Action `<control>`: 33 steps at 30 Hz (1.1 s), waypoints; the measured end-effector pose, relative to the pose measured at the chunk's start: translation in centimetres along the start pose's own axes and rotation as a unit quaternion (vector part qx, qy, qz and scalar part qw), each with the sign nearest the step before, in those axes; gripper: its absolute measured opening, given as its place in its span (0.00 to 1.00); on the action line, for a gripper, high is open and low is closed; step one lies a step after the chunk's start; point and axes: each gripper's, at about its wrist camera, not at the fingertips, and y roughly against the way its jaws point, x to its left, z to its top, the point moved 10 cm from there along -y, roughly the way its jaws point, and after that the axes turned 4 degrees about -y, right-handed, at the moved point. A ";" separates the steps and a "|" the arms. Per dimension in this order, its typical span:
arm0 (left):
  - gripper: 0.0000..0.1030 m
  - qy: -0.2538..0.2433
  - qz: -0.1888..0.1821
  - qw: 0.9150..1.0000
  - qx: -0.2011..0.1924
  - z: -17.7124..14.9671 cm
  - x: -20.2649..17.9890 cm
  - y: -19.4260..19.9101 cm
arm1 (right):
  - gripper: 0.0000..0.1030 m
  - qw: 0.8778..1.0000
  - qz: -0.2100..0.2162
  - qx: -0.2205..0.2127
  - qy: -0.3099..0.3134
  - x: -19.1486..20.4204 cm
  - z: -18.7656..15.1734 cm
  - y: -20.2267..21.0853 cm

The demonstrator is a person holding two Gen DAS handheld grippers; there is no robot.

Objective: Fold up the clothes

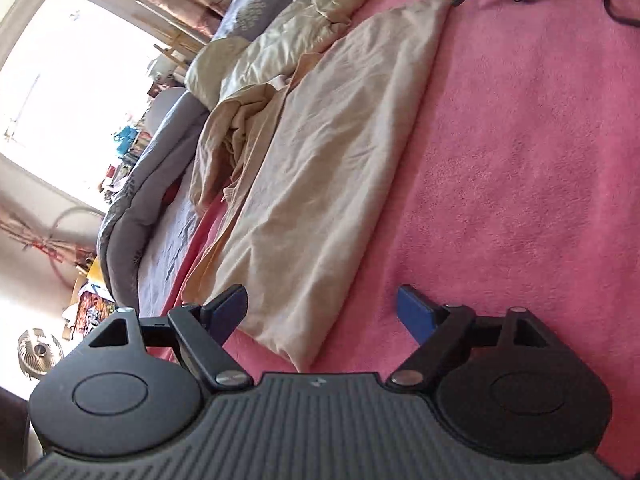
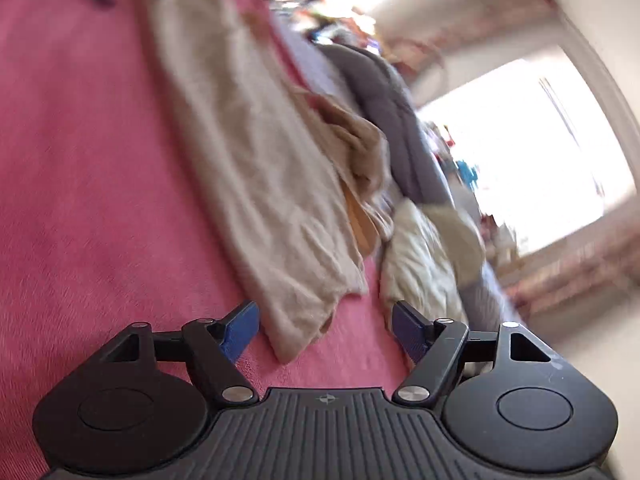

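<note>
Garment (image 1: 332, 168), beige: lay lengthwise on pink bed cover (image 1: 520, 160), one long edge straight, the other bunched into folds (image 1: 240, 136). Judged light, soft and limp, likely to sag and crease; best taken at corners or hem. Left tool (image 1: 320, 312): spread, holding nothing, near one end corner. Right tool (image 2: 325, 330): spread, holding nothing, at the opposite end.
</note>
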 end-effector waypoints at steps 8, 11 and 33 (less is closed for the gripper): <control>0.83 0.037 -0.060 0.998 0.006 -0.2 1.8 -2.7 | 0.70 0.999 0.022 0.013 -0.018 -1.0 1.0 -5.0; 0.83 0.054 -0.083 0.995 0.007 -0.3 2.4 -3.6 | 0.56 0.998 0.030 0.030 -0.056 -1.7 1.0 -6.3; 0.00 0.008 -0.114 0.993 -0.007 1.8 3.2 0.6 | 0.03 0.992 0.074 0.050 -0.085 -3.8 1.7 0.2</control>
